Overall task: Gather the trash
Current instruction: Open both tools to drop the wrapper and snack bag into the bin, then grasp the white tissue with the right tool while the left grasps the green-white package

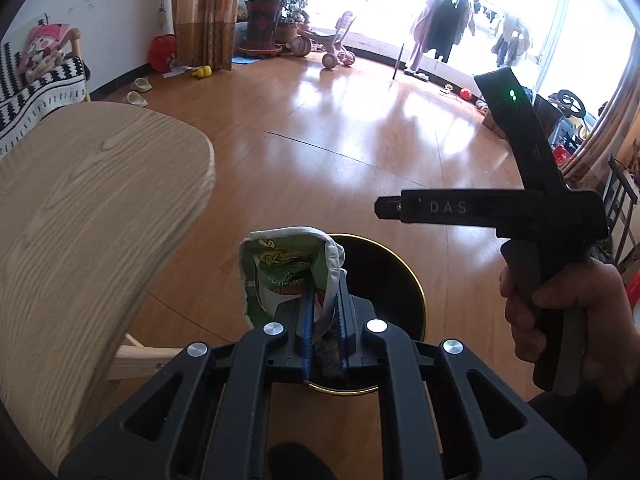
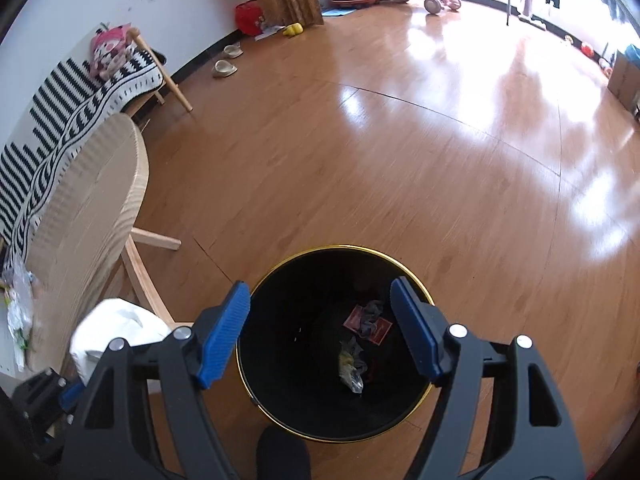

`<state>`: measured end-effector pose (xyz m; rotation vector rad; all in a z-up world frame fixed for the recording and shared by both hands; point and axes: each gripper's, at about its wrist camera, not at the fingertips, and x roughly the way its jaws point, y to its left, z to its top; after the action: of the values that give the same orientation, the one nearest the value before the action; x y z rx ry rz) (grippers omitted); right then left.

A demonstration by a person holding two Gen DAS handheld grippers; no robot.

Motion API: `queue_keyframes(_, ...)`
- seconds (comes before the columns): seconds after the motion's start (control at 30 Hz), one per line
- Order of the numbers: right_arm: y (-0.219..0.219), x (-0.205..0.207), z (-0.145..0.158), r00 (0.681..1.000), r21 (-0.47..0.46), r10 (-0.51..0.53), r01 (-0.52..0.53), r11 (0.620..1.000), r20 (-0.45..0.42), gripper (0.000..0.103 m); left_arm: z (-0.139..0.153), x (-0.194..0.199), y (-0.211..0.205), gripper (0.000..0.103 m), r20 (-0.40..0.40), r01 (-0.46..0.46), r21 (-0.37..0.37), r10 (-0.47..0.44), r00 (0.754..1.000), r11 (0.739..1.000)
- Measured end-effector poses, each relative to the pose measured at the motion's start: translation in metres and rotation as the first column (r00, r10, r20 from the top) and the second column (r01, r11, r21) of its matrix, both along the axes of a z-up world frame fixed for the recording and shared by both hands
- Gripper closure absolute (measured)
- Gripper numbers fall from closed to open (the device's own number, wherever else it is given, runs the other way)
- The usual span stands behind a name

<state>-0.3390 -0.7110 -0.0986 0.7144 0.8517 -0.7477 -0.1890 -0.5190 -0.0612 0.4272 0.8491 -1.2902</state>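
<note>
My left gripper (image 1: pixel 325 280) is shut on a crumpled green and white snack wrapper (image 1: pixel 286 266), held above the near left rim of a black trash bin with a gold rim (image 1: pixel 416 280). In the right wrist view the bin (image 2: pixel 420 288) stands on the floor straight below my right gripper (image 2: pixel 320 308), which is open and empty. Several scraps of trash (image 2: pixel 366 322) lie at the bin's bottom. The wrapper (image 2: pixel 116 324) and the left gripper (image 2: pixel 72 394) show at the lower left of that view. The right gripper's body and the hand holding it (image 1: pixel 556 308) show at the right of the left wrist view.
A light wooden round table (image 1: pixel 88 208) stands left of the bin; its edge (image 2: pixel 138 172) and leg show in the right wrist view, with a plastic bag (image 2: pixel 18 312) on it. A striped bench (image 2: pixel 80 92), slippers (image 2: pixel 226 68), plants and a toy trike (image 1: pixel 336 48) lie further off on the wooden floor.
</note>
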Motion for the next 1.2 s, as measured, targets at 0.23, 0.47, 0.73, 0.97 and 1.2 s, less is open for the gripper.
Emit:
queue_keyframes(0.23,-0.004,-0.02,0.004,0.997,-0.004,-0.075,0.075,0.997,0.026,0.031,-0.014,-0.008,-0.019,0.094,-0.059,0.044,0.011,-0.043,0.997,0.999)
queue_keyframes(0.47,0.0,-0.032,0.011,0.992,-0.022,-0.112,0.113,0.993,0.056,0.027,-0.021,-0.011,-0.028,0.049,-0.056,0.07,0.005,-0.069,0.996,0.998)
queue_keyframes(0.73,0.019,-0.011,0.021,0.996,-0.035,-0.065,0.067,0.997,0.053,0.026,0.01,0.004,0.013,0.026,0.007,0.032,-0.053,-0.031,0.999,0.998)
queue_keyframes(0.97,0.078,0.061,0.058,0.989,-0.1,0.119,-0.11,0.989,0.086,0.024,0.056,0.04,0.095,0.012,0.147,-0.085,-0.119,0.102,0.984,0.989)
queue_keyframes(1.2,0.165,0.152,0.094,0.93,-0.156,0.344,-0.324,0.933,0.127,0.024,0.079,0.111,0.212,0.012,0.2,-0.323,-0.14,0.346,0.917,0.936)
